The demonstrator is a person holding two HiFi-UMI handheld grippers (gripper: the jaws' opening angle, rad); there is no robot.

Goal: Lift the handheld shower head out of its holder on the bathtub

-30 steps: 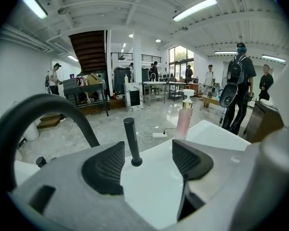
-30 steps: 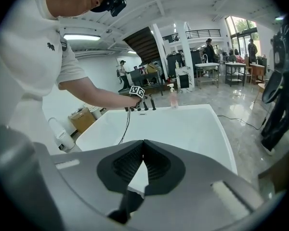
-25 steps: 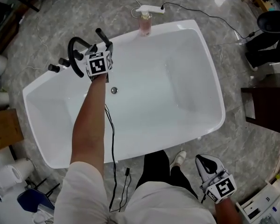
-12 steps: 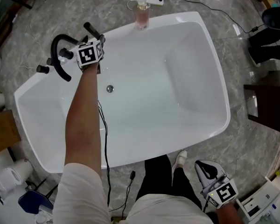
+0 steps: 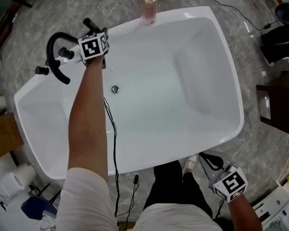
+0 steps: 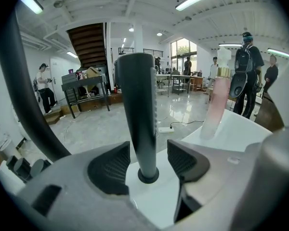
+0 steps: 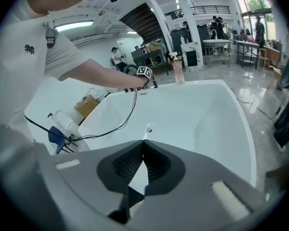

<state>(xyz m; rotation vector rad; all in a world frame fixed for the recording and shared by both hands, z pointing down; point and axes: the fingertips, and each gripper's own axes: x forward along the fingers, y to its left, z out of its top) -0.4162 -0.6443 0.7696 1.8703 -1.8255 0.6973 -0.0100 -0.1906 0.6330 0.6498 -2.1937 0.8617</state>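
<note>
The handheld shower head [image 6: 137, 109] stands upright in its holder [image 6: 148, 176] on the bathtub's [image 5: 179, 16] rim, at the corner of the bathtub farthest from us on the left. We have the left gripper [image 6: 148, 153] placed around its dark handle: the jaws are spread, one ribbed pad on each side of the shaft, and as far as we can tell neither presses on it, so nothing is gripped yet. We judge the handle to be stiff, smooth and probably slippery, light enough in itself, though a hose we cannot see may drag on it from below. We would take hold low on the shaft, just above the holder, where it is narrow and straight, close firmly, and pull straight up along its axis so it does not bind. On the same bathtub corner a curved black spout [image 5: 52, 57] arches beside the handle, and a pink soap bottle [image 5: 148, 6] sits further along the far rim. The right gripper [image 7: 142, 153] hangs outside the bathtub's near side, jaws pressed together on nothing.
</note>
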